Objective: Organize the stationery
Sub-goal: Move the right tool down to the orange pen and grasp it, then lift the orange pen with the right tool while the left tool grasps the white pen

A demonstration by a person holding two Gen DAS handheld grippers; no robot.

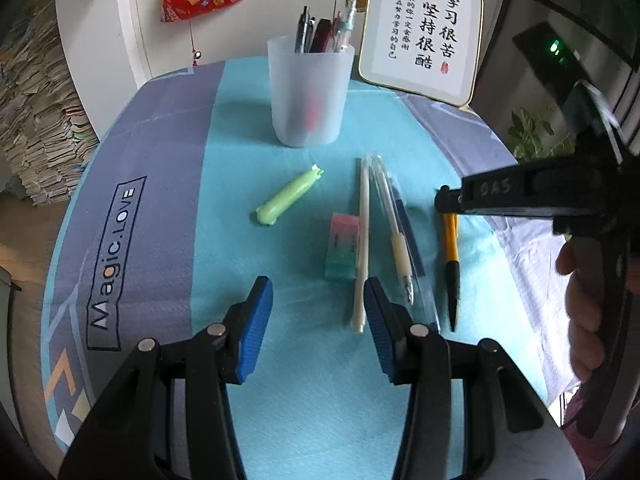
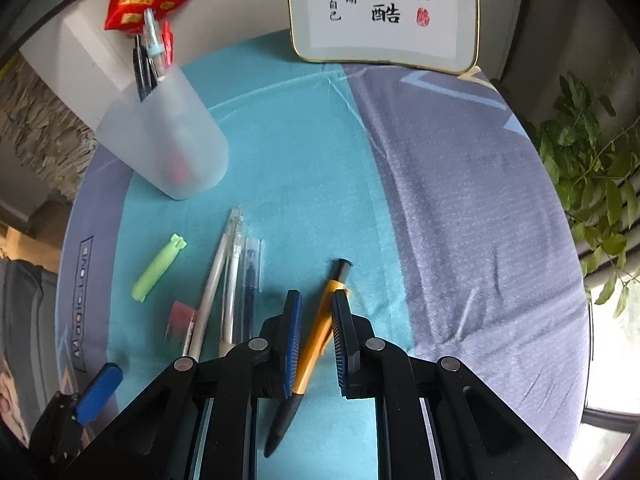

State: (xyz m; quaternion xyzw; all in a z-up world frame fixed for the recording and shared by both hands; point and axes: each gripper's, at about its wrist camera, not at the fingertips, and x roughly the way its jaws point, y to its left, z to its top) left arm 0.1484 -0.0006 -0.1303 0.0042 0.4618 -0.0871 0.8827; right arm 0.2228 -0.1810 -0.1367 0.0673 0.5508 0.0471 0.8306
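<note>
The right tool (image 2: 316, 344) is clamped on a yellow pen (image 2: 320, 320), its blue ribbed pads pressing both sides of the barrel; the pen's black tip points back toward the camera and its black clicker end pokes out past the pads. In the left wrist view this pen hangs tip-down from the tool above the right side of the table (image 1: 280, 420).

The left tool (image 1: 318, 328) hovers partly open over the turquoise cloth, holding nothing. Just beyond its right pad lie a slim white pen (image 1: 363, 240), a clear pen with a cream grip (image 1: 394, 232) and a clear-cased dark blue pen (image 1: 412, 240), side by side and touching. A pink-and-green eraser (image 1: 343, 248), block-shaped, lies against the white pen's left side. Further left lies a pale green rounded cap (image 1: 288, 196), apart from the rest.

Behind them stands a frosted, translucent plastic cup (image 1: 310, 96) holding several pens upright. A framed calligraphy plaque (image 1: 424, 32) leans at the table's back edge.
</note>
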